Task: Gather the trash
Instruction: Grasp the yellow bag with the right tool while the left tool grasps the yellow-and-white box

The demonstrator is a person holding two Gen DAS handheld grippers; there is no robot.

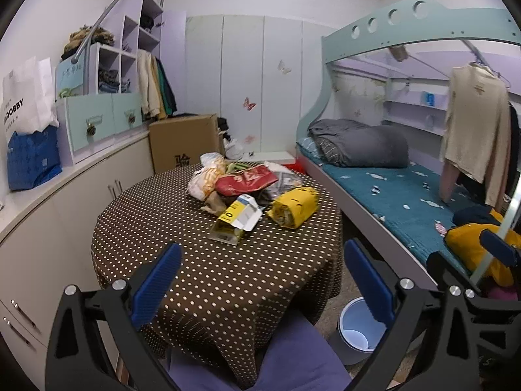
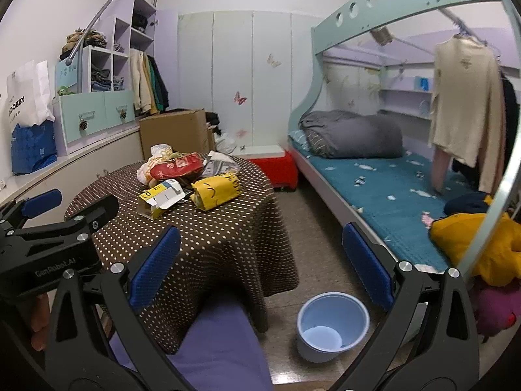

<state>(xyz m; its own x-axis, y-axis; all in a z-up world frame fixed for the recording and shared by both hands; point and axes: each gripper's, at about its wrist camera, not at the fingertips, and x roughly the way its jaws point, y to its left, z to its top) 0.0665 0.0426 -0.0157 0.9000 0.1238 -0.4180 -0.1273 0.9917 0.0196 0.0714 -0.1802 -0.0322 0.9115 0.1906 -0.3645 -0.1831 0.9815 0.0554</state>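
A pile of trash lies on the far part of a round table with a brown dotted cloth (image 1: 202, 260) (image 2: 208, 234). It holds a yellow wrapper (image 1: 294, 208) (image 2: 216, 191), an opened yellow and white carton (image 1: 236, 220) (image 2: 161, 199), a red bag (image 1: 246, 181) (image 2: 176, 166) and pale crumpled bags (image 1: 203, 181). A light blue bin (image 2: 332, 324) (image 1: 359, 329) stands on the floor right of the table. My left gripper (image 1: 262, 280) is open and empty above the near table edge. My right gripper (image 2: 260, 267) is open and empty, over the floor between table and bin.
A purple seat (image 1: 286, 358) (image 2: 221, 348) sits at the near table edge. A bunk bed (image 2: 374, 179) with grey bedding runs along the right. White cabinets (image 1: 65, 202), a cardboard box (image 1: 182, 143) and a red box (image 2: 280, 166) stand behind the table.
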